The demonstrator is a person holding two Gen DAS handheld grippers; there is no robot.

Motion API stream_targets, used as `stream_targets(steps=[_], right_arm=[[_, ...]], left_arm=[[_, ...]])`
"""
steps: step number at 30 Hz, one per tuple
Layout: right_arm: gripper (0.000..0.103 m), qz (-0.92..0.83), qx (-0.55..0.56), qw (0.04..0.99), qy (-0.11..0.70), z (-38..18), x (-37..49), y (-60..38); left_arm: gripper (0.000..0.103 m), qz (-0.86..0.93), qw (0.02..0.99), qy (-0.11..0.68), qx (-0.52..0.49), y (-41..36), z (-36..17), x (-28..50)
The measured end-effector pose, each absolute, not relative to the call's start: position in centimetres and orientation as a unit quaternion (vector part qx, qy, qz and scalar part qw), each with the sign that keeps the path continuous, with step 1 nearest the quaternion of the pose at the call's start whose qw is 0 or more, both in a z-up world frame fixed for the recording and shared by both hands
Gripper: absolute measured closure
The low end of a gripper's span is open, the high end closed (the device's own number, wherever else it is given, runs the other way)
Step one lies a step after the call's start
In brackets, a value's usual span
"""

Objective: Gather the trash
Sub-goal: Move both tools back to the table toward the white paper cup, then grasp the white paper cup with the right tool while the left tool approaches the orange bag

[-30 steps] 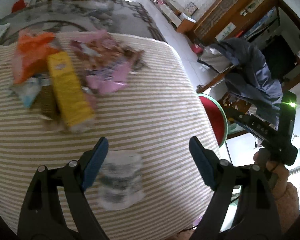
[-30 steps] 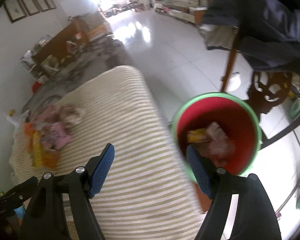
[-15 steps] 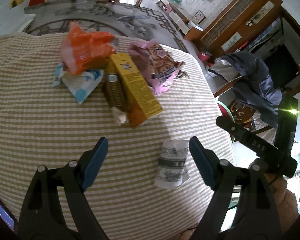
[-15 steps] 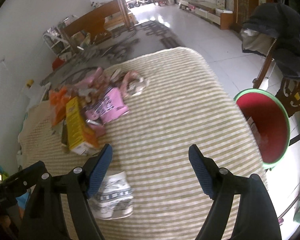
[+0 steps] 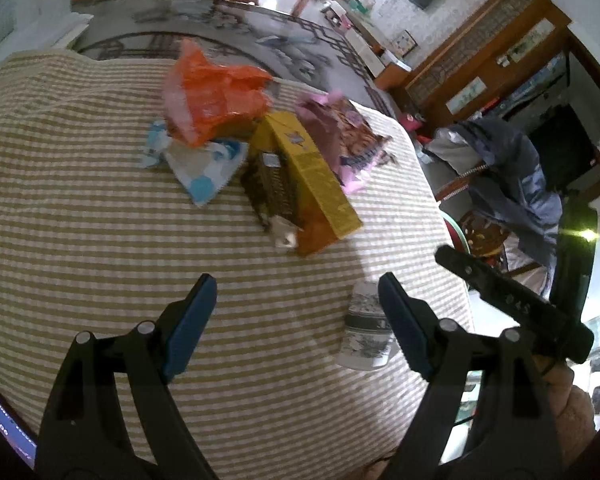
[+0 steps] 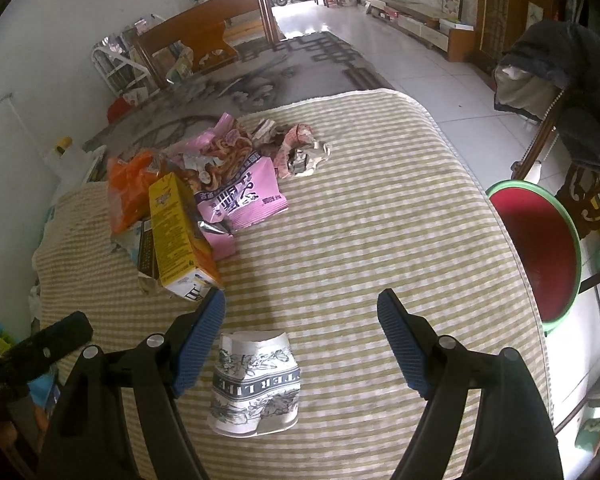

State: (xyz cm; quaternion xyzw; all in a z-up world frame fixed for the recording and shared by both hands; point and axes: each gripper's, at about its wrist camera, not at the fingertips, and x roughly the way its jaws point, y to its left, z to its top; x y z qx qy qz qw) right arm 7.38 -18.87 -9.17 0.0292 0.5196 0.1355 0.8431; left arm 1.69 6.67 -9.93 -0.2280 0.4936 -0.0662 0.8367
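Both grippers have their fingers wide apart and hold nothing. The right gripper hangs just over a squashed white paper cup with black drawings, lying on its side near the table's close edge. The left gripper hangs over bare striped cloth, the cup just past its right finger. The cup looks light, soft and easy to crush. I would pinch it across its flat middle. More wrappers and a yellow box sit piled toward the far left edge. The red bin waits beside the right edge.
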Motion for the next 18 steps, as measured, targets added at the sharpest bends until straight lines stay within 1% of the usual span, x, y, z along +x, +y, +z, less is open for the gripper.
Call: stream_targets(steps=[2,4,5,11,18], right_arm=[[0.027,0.143,0.012,0.842,0.520,-9.0,7.0,-18.4],[0.022,0.150,-0.001,0.838,0.525,-9.1,6.5,-18.1],[0.022,0.154,-0.004,0.833,0.531,-9.4,6.3,-18.1],[0.021,0.168,0.007,0.800,0.576,-12.4,5.2,-17.3],[0.022,0.194,-0.003,0.771,0.606,-14.7,5.0,-14.8]], left_arm=[[0.023,-0.053,0.838,0.489,-0.238,8.0,-10.0,1.4],[0.023,-0.037,0.837,0.488,-0.245,9.2,-10.3,1.2],[0.023,-0.029,0.836,0.489,-0.248,9.8,-10.5,1.0],[0.023,0.001,0.829,0.499,-0.252,11.8,-11.7,0.6],[0.023,0.015,0.825,0.504,-0.255,12.6,-12.4,0.7]])
